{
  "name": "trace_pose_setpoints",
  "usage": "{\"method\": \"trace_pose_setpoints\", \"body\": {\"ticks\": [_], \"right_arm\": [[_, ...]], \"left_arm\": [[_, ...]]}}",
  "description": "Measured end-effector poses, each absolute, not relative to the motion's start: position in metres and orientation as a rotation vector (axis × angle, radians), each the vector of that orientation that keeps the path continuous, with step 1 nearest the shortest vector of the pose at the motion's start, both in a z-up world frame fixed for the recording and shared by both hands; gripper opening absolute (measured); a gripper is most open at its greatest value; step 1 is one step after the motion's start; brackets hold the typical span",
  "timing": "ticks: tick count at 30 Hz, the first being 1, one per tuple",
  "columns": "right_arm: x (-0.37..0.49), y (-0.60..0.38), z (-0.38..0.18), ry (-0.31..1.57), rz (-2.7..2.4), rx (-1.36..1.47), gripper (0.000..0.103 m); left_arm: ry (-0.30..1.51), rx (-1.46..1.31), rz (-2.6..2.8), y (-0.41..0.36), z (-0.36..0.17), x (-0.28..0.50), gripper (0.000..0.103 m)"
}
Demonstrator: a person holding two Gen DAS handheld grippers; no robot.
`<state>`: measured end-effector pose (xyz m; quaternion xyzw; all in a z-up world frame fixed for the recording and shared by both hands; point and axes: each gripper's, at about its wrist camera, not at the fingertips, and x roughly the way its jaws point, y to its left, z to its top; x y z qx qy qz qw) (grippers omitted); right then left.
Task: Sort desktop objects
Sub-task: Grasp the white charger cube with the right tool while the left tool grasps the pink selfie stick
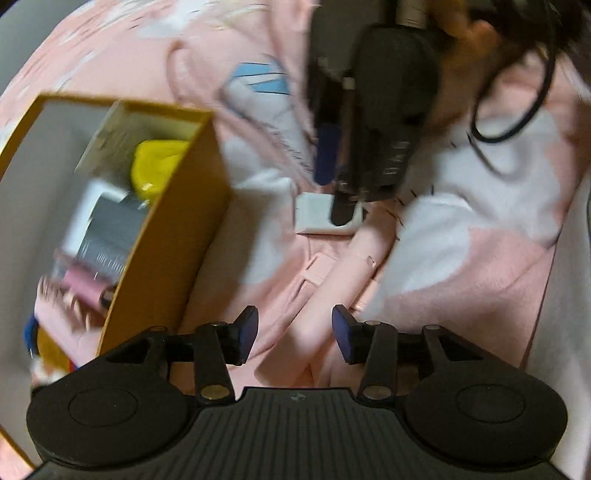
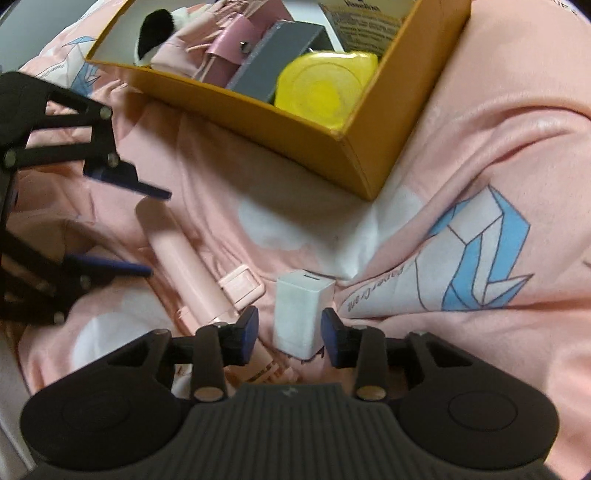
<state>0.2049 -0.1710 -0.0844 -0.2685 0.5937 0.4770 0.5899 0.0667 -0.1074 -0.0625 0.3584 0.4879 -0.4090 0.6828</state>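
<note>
A white charger cube (image 2: 301, 314) stands on the pink cloth between the blue pads of my right gripper (image 2: 290, 334). The jaws are open, with a gap on the cube's left side. A pink stick with a clip (image 2: 184, 266) lies on the cloth to the left. My left gripper (image 2: 153, 232) straddles its upper end, open and apart from it. In the left wrist view the pink stick (image 1: 332, 288) runs up between the open fingers of my left gripper (image 1: 295, 332). Beyond it the right gripper (image 1: 345, 210) hangs over the charger (image 1: 314, 218).
A yellow cardboard box (image 2: 354, 155) sits at the back, holding a yellow tape measure (image 2: 321, 92), a grey box (image 2: 280, 55), a pink case (image 2: 236, 40) and a black-and-white plush (image 2: 155, 29). The rumpled pink cloth (image 2: 480, 147) carries a blue paper-crane print.
</note>
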Motion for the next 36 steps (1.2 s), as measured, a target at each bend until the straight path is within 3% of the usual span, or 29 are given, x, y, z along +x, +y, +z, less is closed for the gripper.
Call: {"method": "trace_pose_setpoints", "body": {"ticks": [12, 14, 17, 29, 36], "right_arm": [[0.203, -0.183, -0.108, 1.360, 1.098, -0.571, 0.047], [0.200, -0.181, -0.112, 1.346, 1.094, -0.581, 0.047], [0.201, -0.180, -0.113, 1.323, 1.079, -0.596, 0.040], [0.217, -0.201, -0.073, 1.232, 1.078, -0.408, 0.037], [0.215, -0.187, -0.058, 1.183, 1.084, -0.248, 0.036]], "left_arm": [[1.113, 0.994, -0.980, -0.138, -0.095, 0.048, 0.049], [1.126, 0.977, -0.978, -0.138, -0.097, 0.047, 0.042], [1.127, 0.956, -0.948, -0.136, -0.099, 0.042, 0.042], [1.171, 0.632, -0.757, -0.076, -0.061, 0.033, 0.038], [1.131, 0.612, -0.723, -0.053, -0.042, 0.013, 0.034]]}}
